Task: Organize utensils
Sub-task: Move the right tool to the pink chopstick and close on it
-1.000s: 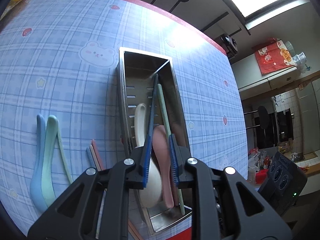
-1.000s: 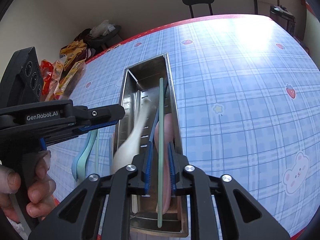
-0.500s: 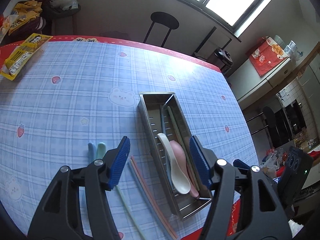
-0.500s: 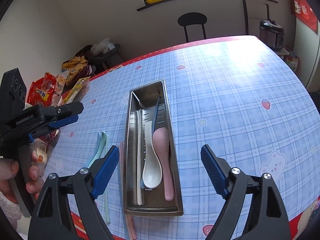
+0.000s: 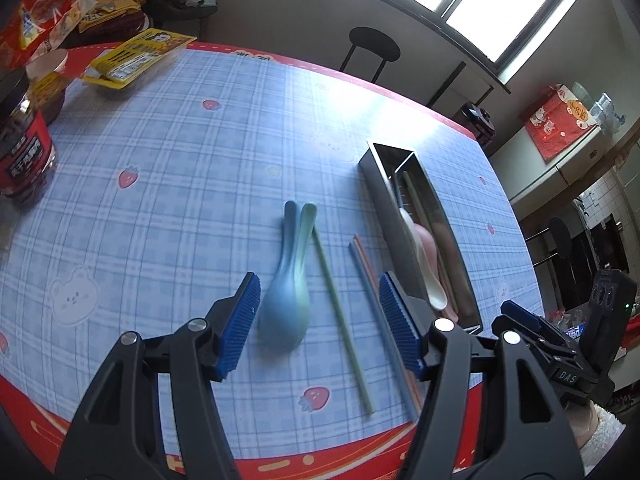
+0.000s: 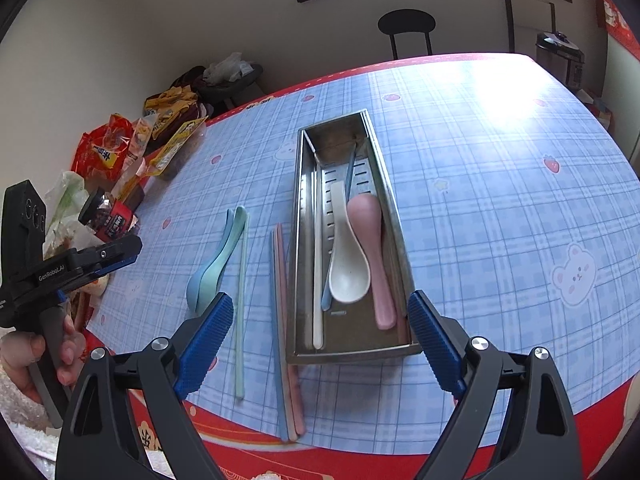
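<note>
A steel utensil tray (image 6: 304,216) (image 5: 382,184) lies on the blue checked tablecloth. It holds a white spoon (image 6: 346,256), a pink spoon (image 6: 370,240), and white, blue and green chopsticks. On the cloth left of the tray lie a blue and a green spoon nested together (image 5: 290,280) (image 6: 214,264), a green chopstick (image 5: 340,316) (image 6: 241,300) and a blue and pink chopstick pair (image 6: 285,328) (image 5: 374,292). My left gripper (image 5: 320,320) is open and empty above the nested spoons. My right gripper (image 6: 320,340) is open and empty above the tray's near end.
Snack packets (image 5: 136,58) (image 6: 108,152) and a red-labelled jar (image 5: 22,140) (image 6: 108,216) crowd the table's far left. A black chair (image 6: 406,26) stands beyond the far edge. The red table border (image 6: 360,432) runs close below both grippers.
Both grippers opened, leaving the white spoon and green chopstick in the tray, and pulled back. My left gripper has swung left from the tray to over the nested spoons.
</note>
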`<state>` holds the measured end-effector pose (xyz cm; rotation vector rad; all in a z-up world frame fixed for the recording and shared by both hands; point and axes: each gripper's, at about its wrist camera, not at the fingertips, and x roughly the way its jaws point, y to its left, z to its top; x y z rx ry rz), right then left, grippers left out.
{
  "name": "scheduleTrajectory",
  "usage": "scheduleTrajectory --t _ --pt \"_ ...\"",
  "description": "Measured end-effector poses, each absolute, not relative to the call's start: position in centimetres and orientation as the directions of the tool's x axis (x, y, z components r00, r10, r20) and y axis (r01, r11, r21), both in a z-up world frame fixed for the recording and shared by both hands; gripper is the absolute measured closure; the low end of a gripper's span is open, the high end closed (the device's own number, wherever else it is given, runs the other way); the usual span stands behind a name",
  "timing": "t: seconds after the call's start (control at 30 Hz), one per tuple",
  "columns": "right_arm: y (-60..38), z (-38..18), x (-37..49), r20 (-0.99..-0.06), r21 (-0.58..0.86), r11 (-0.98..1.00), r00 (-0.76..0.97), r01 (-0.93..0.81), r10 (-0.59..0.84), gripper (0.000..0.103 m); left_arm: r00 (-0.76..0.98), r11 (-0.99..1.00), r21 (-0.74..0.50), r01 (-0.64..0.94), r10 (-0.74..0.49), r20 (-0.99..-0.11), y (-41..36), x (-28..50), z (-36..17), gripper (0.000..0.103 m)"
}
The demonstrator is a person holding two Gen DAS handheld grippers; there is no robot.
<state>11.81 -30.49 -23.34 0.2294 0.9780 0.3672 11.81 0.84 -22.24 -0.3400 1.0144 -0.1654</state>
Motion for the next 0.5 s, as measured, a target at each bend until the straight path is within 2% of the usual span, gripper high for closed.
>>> scheduleTrajectory --t 0.13,0.23,0.33,0.4,0.5 --pt "-29.5 -24.3 10.6 -0.774 0.354 0.911 0.481 -0.209 0.411 0.018 0.502 0.937 -0.348 -0.041 -0.281 -0.818 1.7 9.7 -23.5 0.04" --pt "-28.3 -25.2 9.9 -0.797 0.327 0.915 0.452 -0.236 0.401 0.032 0.488 0.938 -0.343 -0.043 -0.28 -0.827 1.8 8.3 -24.5 0.04" --pt "-27.3 -26.4 9.3 -0.821 0.313 0.914 0.409 -0.259 0.397 0.052 0.47 0.937 -0.346 -0.044 -0.287 -0.835 1.6 7.5 -25.5 0.041" --pt "-26.7 -27.2 9.0 -0.837 0.304 0.913 0.382 -0.271 0.392 0.071 0.457 0.937 -0.346 -0.04 -0.291 -0.841 1.3 7.2 -26.0 0.043" --pt "-26.1 -28.0 8.8 -0.85 0.295 0.913 0.358 -0.283 0.386 0.088 0.447 0.941 -0.338 -0.025 -0.292 -0.845 0.8 7.0 -26.4 0.046"
